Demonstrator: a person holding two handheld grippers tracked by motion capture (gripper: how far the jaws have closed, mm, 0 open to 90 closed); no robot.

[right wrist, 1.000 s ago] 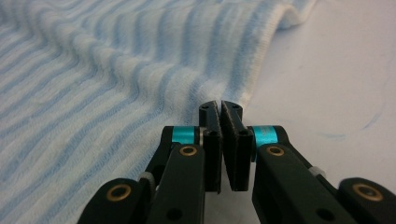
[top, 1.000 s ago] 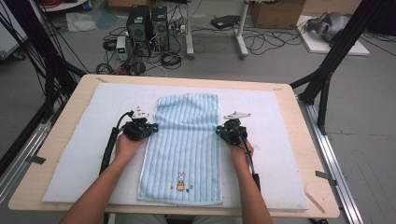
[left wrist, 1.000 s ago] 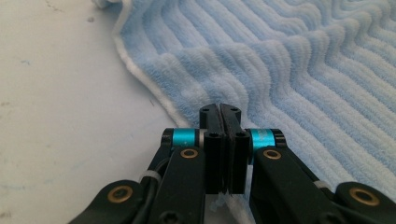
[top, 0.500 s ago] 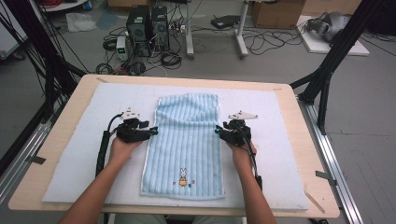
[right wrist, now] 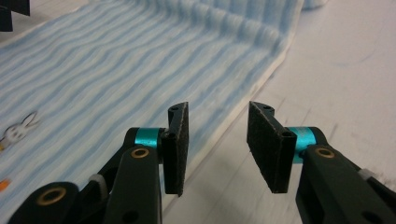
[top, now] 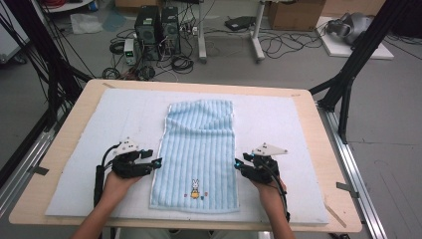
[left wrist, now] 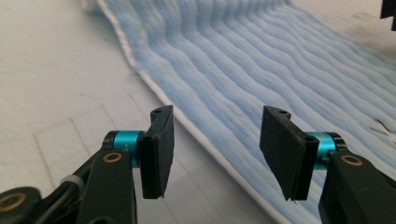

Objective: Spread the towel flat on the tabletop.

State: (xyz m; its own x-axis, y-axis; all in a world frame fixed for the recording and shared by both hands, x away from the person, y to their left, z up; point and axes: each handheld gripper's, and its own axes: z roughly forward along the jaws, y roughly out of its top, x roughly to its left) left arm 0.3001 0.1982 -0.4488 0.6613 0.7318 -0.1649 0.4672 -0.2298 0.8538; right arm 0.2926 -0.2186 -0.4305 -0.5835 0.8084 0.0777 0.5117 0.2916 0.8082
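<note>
Towel: a light blue ribbed towel (top: 198,152) lay flat and lengthwise on the white mat (top: 79,144), at the middle of the desk (top: 323,149), its far end slightly rumpled, its near end close to the person.
Towel marking: a small white rabbit figure (top: 195,186) with tiny coloured motifs beside it sat near the near hem; no lettering could be read on it.
Left tool: the left tool (top: 155,162) lay at the towel's left edge, jaws standing apart with nothing pressed between them; they had just been opening.
Right tool: the right tool (top: 238,164) lay at the towel's right edge, jaws likewise parted and holding nothing; they too had just been opening.
Left gripper view: the left tool (left wrist: 215,149) straddled the towel's white piped hem (left wrist: 205,140), which ran between its black pads above mat and cloth; the ribs showed as soft waves, a detail lost from above.
Right gripper view: the right tool (right wrist: 217,144) stood over the towel's opposite hem (right wrist: 233,123); the rabbit (right wrist: 18,127) appeared at far left.
High view: the whole layout appeared, with both forearms entering from below, grey plates on the tools, and beyond the desk computer towers (top: 158,25) and loose cables (top: 278,45) on the floor.
</note>
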